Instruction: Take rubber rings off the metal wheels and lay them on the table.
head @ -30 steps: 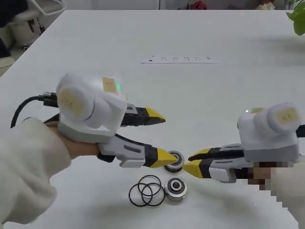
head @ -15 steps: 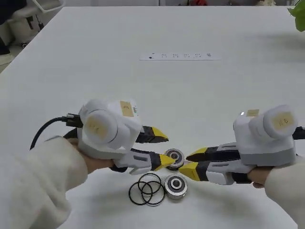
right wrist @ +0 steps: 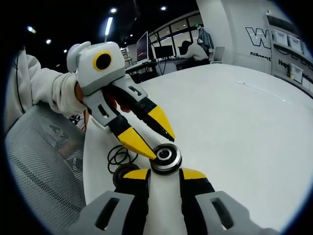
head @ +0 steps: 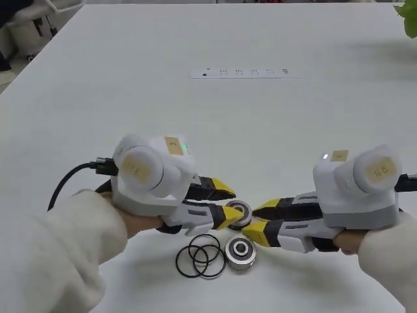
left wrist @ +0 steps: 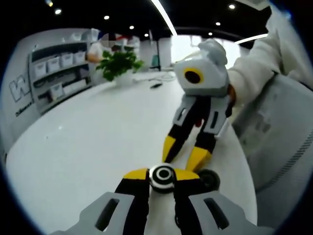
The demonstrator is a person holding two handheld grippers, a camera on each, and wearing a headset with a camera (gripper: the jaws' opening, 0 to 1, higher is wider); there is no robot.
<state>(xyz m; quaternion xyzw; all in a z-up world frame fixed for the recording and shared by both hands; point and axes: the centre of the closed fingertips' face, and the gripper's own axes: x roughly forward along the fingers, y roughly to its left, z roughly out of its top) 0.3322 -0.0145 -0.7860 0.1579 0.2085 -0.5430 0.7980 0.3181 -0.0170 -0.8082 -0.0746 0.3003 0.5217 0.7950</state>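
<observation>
Now the small wheel (head: 238, 213) sits right between the tips of my two grippers, low by the white desk (head: 195, 130). My left gripper (head: 231, 204) has a jaw on each side of it, and I cannot tell if it squeezes. My right gripper (head: 255, 218) is a bit open, holds nothing, and points at it from the other side. The wheel is round, hard, shiny metal. Its dark rim looks like rubber. Thin black rings (head: 201, 258) lie loose nearby.

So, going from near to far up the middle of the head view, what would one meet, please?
nearer metal wheel → farther metal wheel → white strip with dark marks
</observation>
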